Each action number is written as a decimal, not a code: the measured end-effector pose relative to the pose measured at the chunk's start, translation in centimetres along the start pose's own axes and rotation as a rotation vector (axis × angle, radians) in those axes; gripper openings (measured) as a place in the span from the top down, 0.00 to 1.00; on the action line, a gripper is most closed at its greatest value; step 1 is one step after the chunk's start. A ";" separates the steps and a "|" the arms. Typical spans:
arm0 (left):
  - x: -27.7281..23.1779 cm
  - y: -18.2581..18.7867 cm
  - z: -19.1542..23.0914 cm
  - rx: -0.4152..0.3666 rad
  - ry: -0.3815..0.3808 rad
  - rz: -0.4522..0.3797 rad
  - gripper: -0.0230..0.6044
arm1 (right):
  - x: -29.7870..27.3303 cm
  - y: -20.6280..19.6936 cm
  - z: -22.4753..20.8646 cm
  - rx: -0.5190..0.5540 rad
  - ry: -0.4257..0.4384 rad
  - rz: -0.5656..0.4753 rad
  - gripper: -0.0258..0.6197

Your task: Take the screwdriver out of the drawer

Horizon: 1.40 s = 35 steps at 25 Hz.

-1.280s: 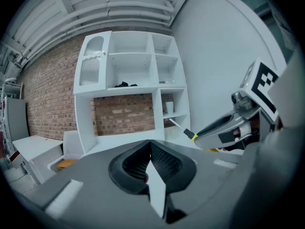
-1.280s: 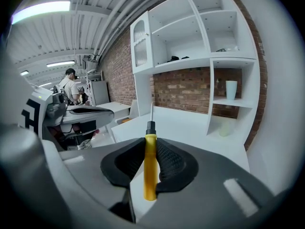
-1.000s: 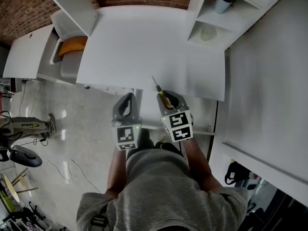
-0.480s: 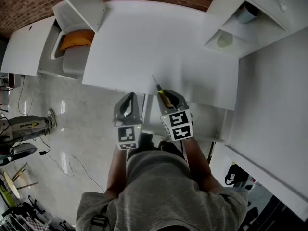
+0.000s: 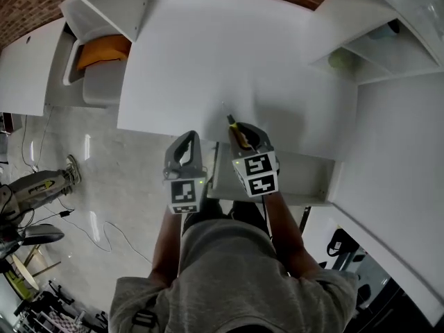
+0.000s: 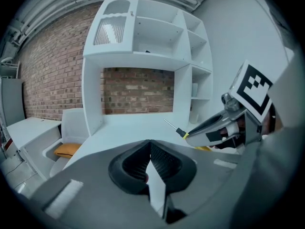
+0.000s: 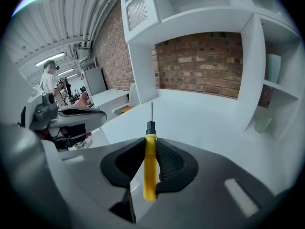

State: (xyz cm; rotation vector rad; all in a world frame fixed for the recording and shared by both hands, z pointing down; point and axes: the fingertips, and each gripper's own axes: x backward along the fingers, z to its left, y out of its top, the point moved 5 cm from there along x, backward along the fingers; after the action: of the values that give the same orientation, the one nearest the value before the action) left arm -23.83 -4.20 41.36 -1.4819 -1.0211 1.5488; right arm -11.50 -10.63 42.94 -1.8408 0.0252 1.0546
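The screwdriver point(image 7: 149, 168) has a yellow handle, a black collar and a thin metal shaft pointing forward. My right gripper point(image 7: 150, 149) is shut on its handle. In the head view the right gripper point(image 5: 241, 130) holds the screwdriver point(image 5: 233, 124) over the front edge of the white desk point(image 5: 229, 54), above the open white drawer point(image 5: 304, 177). My left gripper point(image 5: 187, 140) hangs just left of it, beside the drawer. In its own view the left gripper point(image 6: 150, 146) has its pads together with nothing between them, and the screwdriver point(image 6: 177, 129) shows at the right.
An orange cushion point(image 5: 103, 50) lies in a white seat at the back left. White shelves point(image 5: 374, 44) with a pale object stand at the right. Cables and a machine point(image 5: 38, 182) lie on the floor at left. A person point(image 7: 47, 79) stands far off.
Both grippers have moved forward and lower toward the desk, side by side. The screwdriver stays in the right gripper, and more of the open drawer shows under it.
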 end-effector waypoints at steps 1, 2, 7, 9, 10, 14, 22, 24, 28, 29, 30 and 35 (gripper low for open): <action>-0.6 -0.3 0.4 0.002 -0.006 0.009 0.94 | -0.8 0.0 -0.2 -0.007 -0.001 0.010 0.84; -1.1 -0.5 0.7 0.004 -0.011 0.017 0.94 | -1.5 -0.1 -0.4 -0.015 -0.002 0.020 0.84; -3.9 -2.0 3.1 0.020 -0.034 0.056 0.94 | -6.0 0.0 -0.7 -0.037 0.002 0.072 0.84; -5.0 -2.8 3.9 0.020 -0.042 0.068 0.94 | -7.8 -0.1 -0.8 -0.039 0.004 0.092 0.84; -5.5 -3.2 4.1 0.022 -0.045 0.075 0.94 | -8.6 -0.2 -0.9 -0.039 0.005 0.101 0.84; -6.7 -4.2 4.9 0.041 -0.052 0.101 0.94 | -11.0 -0.7 -1.3 -0.052 0.005 0.137 0.84; -8.7 -6.2 6.7 0.062 -0.058 0.144 0.94 | -15.2 -1.7 -2.0 -0.053 0.002 0.205 0.84; -9.0 -6.6 7.0 0.067 -0.061 0.150 0.94 | -16.0 -1.9 -2.1 -0.055 0.003 0.219 0.84; -9.7 -7.2 7.5 0.079 -0.055 0.168 0.94 | -17.2 -2.2 -2.4 -0.064 0.005 0.243 0.84; -9.8 -7.3 7.6 0.084 -0.053 0.169 0.94 | -17.4 -2.4 -2.5 -0.065 0.004 0.249 0.84; -9.9 -7.4 7.6 0.087 -0.052 0.171 0.94 | -17.6 -2.5 -2.6 -0.065 0.005 0.253 0.84; -10.3 -7.7 7.7 0.093 -0.056 0.175 0.94 | -18.5 -2.8 -2.8 -0.061 0.014 0.279 0.84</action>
State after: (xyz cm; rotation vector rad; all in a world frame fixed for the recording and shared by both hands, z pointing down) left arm -31.09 -10.93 52.65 -1.5036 -0.8562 1.7457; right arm -20.05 -18.79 57.77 -1.9376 0.2679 1.2449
